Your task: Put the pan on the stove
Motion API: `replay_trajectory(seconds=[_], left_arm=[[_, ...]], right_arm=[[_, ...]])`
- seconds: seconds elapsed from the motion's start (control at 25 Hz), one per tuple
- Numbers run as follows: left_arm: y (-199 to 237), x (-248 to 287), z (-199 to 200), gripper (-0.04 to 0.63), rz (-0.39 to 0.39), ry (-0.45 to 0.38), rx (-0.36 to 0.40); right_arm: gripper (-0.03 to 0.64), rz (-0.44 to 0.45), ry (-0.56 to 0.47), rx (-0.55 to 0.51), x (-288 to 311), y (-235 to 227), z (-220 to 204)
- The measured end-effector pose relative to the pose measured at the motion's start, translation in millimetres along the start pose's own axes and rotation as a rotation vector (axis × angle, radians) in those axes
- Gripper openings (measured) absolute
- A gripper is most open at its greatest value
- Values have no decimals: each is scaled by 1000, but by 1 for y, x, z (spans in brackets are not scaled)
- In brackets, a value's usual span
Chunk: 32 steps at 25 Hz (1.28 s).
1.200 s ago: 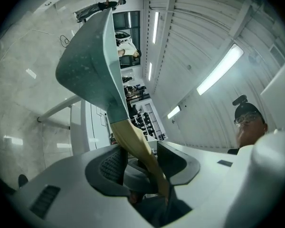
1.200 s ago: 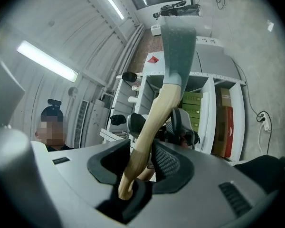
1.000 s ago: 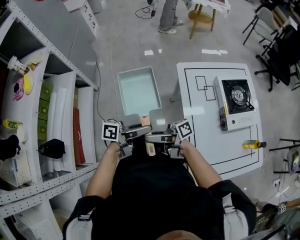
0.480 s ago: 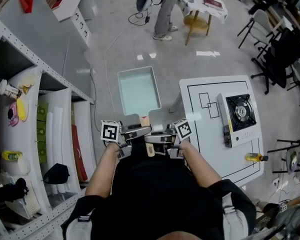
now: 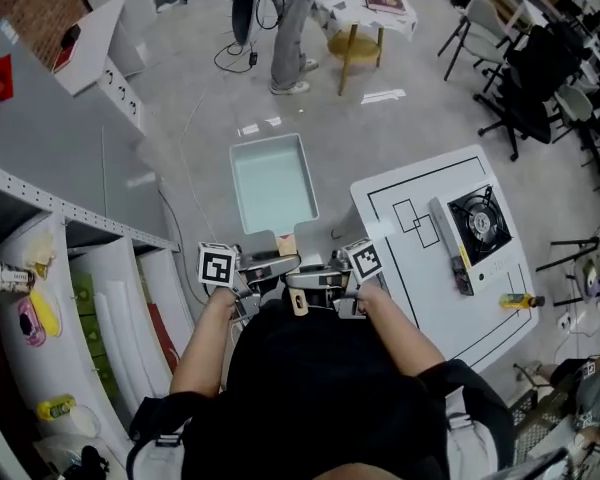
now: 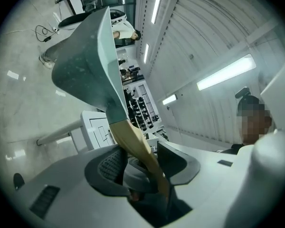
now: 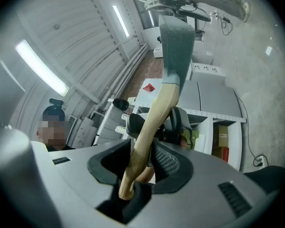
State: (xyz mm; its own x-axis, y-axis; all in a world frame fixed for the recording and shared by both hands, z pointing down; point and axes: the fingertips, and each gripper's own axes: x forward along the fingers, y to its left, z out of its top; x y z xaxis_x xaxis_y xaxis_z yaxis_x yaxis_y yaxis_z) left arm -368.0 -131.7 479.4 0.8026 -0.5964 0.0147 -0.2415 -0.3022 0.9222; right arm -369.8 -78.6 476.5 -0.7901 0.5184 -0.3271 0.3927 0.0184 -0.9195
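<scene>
Both my arms (image 5: 202,340) are bent and held close in front of my body. My left gripper (image 5: 276,262) points inward toward the right. My right gripper (image 5: 308,277) points inward toward the left, so the tips almost meet. Each gripper's jaws are clamped on the handle (image 5: 287,243). Marker cubes (image 5: 218,265) face up.

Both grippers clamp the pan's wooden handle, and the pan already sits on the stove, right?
No. The pan is not on the stove; the head view shows it held over the floor, left of the table. The left gripper and right gripper do clamp its wooden handle.
</scene>
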Motion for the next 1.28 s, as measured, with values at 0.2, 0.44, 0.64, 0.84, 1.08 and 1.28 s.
replay_trajectory(seconds=[0.2, 0.44, 0.64, 0.84, 1.08, 1.28], left_arm=[[16, 17, 25, 199, -58, 121, 1], [17, 63, 42, 199, -165, 329, 39], [19, 111, 39, 199, -250, 480, 50], [15, 168, 9, 199, -342, 646, 41], [-3, 228, -23, 199, -434, 784, 28], [-15, 280, -48, 199, -480, 880, 22]], right_arm=[[147, -50, -109, -58, -10, -10, 33], [146, -110, -324, -136, -44, 0, 64], [146, -189, -456, -229, -87, 5, 73], [146, -229, -649, -253, -142, 20, 60], [147, -271, -821, -313, -198, 47, 42], [147, -273, -942, -362, -249, 69, 27]])
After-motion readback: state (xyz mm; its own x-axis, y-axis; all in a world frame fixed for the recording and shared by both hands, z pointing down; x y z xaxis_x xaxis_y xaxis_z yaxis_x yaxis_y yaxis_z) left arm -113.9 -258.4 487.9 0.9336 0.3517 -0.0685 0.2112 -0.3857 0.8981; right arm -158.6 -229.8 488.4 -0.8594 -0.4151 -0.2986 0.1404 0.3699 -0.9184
